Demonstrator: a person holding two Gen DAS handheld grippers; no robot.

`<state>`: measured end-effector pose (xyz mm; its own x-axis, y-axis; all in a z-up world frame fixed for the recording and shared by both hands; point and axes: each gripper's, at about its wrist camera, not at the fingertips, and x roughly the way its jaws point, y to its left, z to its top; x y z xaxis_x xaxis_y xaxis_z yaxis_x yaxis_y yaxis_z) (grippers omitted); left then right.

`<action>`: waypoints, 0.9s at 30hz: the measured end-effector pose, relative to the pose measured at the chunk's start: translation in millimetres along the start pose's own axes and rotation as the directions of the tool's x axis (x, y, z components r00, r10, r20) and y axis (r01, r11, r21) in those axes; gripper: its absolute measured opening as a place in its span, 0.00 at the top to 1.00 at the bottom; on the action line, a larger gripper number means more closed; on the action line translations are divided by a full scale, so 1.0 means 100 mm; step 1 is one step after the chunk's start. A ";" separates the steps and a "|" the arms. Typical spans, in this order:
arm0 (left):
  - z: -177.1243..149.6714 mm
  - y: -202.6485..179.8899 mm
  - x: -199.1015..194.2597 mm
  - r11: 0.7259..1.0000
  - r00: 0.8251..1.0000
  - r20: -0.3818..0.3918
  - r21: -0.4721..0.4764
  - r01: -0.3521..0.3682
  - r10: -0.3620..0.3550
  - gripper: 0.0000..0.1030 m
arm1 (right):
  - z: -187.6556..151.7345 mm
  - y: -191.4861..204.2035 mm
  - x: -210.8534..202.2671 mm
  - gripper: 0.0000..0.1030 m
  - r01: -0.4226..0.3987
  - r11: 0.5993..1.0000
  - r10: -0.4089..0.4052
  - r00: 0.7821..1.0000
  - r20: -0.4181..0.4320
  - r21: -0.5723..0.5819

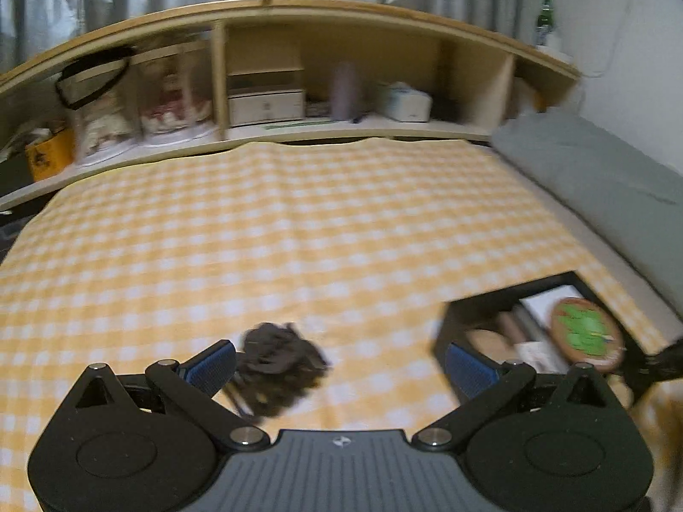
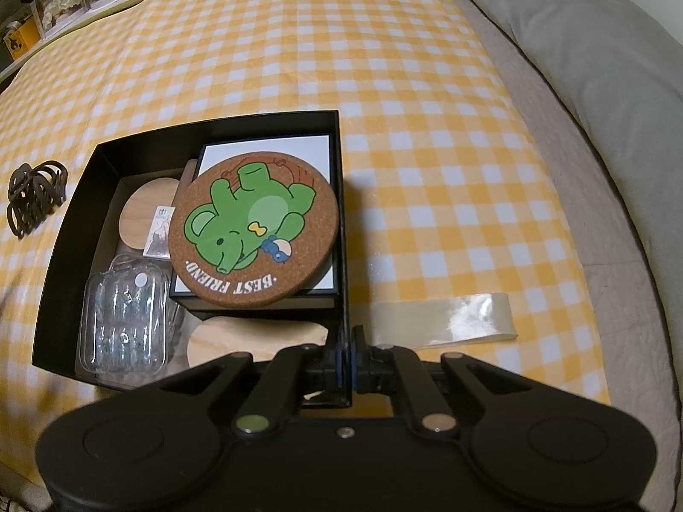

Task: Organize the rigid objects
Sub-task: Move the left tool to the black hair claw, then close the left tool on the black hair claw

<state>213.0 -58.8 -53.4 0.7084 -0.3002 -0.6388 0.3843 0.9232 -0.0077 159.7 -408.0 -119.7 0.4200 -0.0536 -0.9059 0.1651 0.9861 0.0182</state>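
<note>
The dark hair claw (image 1: 279, 367) is seen on the checked cloth (image 1: 299, 222), left of the black box (image 2: 64, 247); it is judged light, stiff, snaggy, best pinched across its spine; the left gripper (image 1: 341, 369) is spread wide; the right gripper (image 2: 345, 354) is clamped on the box wall.

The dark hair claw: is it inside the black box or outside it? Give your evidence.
Outside. The hair claw lies on the checked cloth, left of the black box.

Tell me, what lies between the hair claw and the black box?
Only bare checked cloth lies between hair claw and box; the right wrist view shows it.
</note>
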 end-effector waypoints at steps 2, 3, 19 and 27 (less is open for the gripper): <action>-0.01 0.07 0.10 0.999 1.000 0.013 0.027 -0.021 0.020 0.00 | 0.00 -0.01 0.01 0.95 -0.001 1.000 0.001 1.000 -0.002 0.001; -0.02 0.10 0.16 0.998 0.999 0.026 0.051 -0.029 0.028 0.00 | 0.00 -0.01 0.00 0.95 -0.001 1.000 0.001 1.000 -0.002 0.000; -0.14 0.18 0.76 0.986 0.999 -0.029 0.159 0.049 -0.045 0.02 | 0.00 0.00 0.02 0.91 -0.009 1.000 0.008 1.000 -0.006 -0.013; -0.10 0.22 0.70 0.976 0.982 -0.121 0.147 0.163 -0.146 0.12 | 0.01 0.00 0.04 0.92 -0.010 1.000 0.010 1.000 -0.007 -0.012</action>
<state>265.1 -57.5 -105.5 0.5681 -0.4005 -0.7189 0.5771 0.8166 0.0012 162.0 -408.1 -122.9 0.4154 -0.0427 -0.9086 0.1503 0.9884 0.0222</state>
